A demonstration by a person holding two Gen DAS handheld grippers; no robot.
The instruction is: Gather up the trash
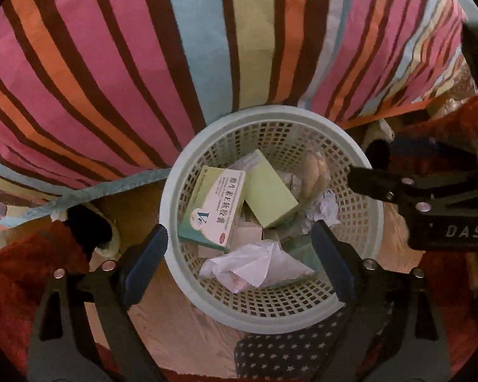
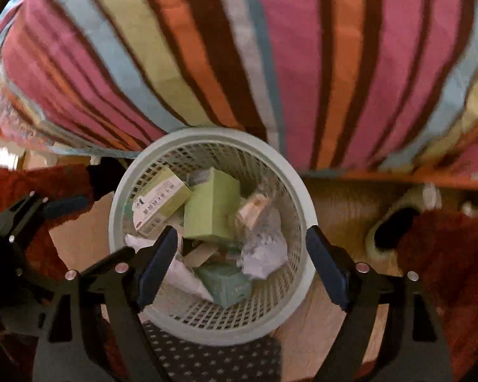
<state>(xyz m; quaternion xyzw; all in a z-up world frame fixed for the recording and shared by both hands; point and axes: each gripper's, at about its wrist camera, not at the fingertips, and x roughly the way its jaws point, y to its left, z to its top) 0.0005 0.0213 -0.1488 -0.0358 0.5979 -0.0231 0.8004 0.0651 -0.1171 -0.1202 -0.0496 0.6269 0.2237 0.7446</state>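
Striped bedding (image 1: 143,63) overhangs basket (image 1: 188,273) w/ boxes, paper.

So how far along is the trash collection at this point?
Mostly done, it seems: the basket already holds a medicine box, a green box, crumpled paper and a tissue. Nothing is in hand: the left gripper and right gripper both hang open above it. No loose trash shows on the visible floor.
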